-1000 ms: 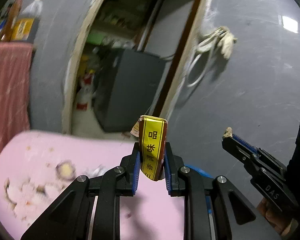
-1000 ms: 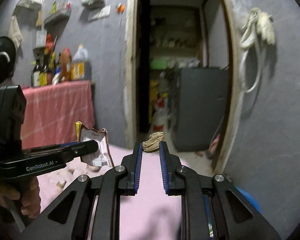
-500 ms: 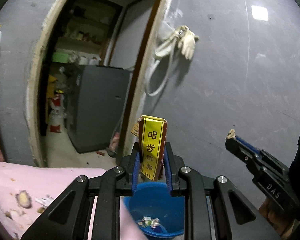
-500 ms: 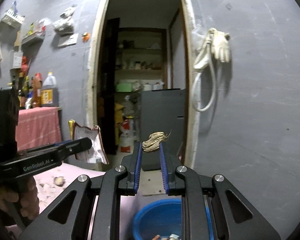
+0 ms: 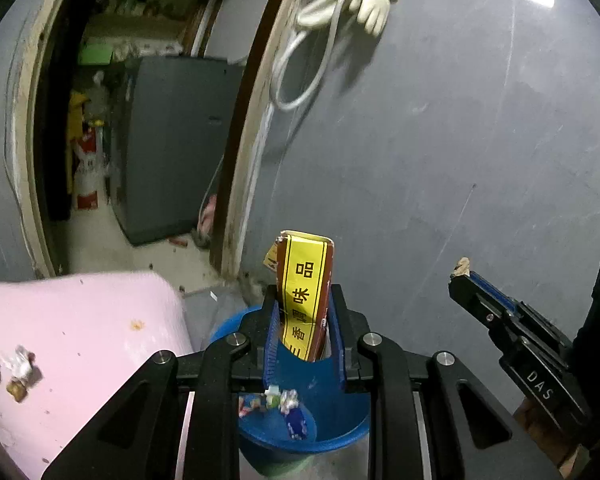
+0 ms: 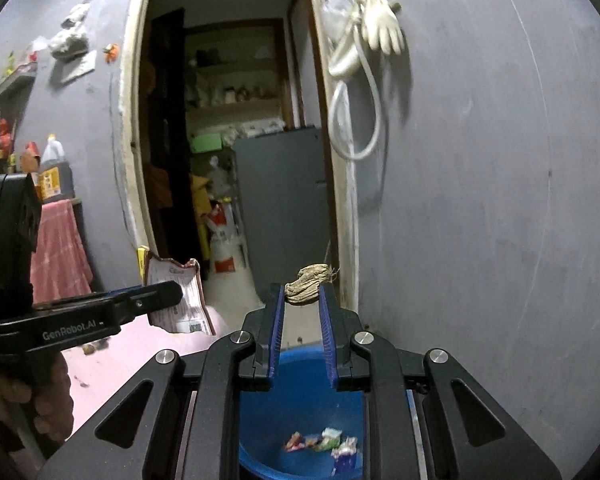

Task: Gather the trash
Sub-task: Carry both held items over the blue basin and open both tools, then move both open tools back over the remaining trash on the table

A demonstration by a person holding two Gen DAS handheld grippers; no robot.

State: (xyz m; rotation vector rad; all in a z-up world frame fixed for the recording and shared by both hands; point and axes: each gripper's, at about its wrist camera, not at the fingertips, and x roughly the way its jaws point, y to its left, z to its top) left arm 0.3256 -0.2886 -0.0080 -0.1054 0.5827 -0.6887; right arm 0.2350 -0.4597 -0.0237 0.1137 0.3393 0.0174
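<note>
My left gripper (image 5: 305,312) is clamped on a yellow seasoning packet (image 5: 305,286) above the blue bucket (image 5: 340,436). Only my right wrist view shows its printed back (image 6: 176,300). My right gripper (image 6: 302,304) pinches a peanut shell (image 6: 307,278) over the bucket's candy wrappers (image 6: 324,442).

Blue bucket (image 5: 332,440), out of sight a second ago apart from a sliver by left gripper's fingers, now fills lower centre of both wrist views, candy wrappers (image 6: 324,442) visible at bottom. Left gripper (image 5: 304,320) with yellow packet (image 5: 306,292) now directly above bucket. Right gripper (image 6: 302,308) with brown scrap (image 6: 306,282) now above bucket too. Pink tabletop (image 5: 80,340) slides to left edge. Doorway and hanging glove (image 6: 382,26) loom larger, shifted upward.
</note>
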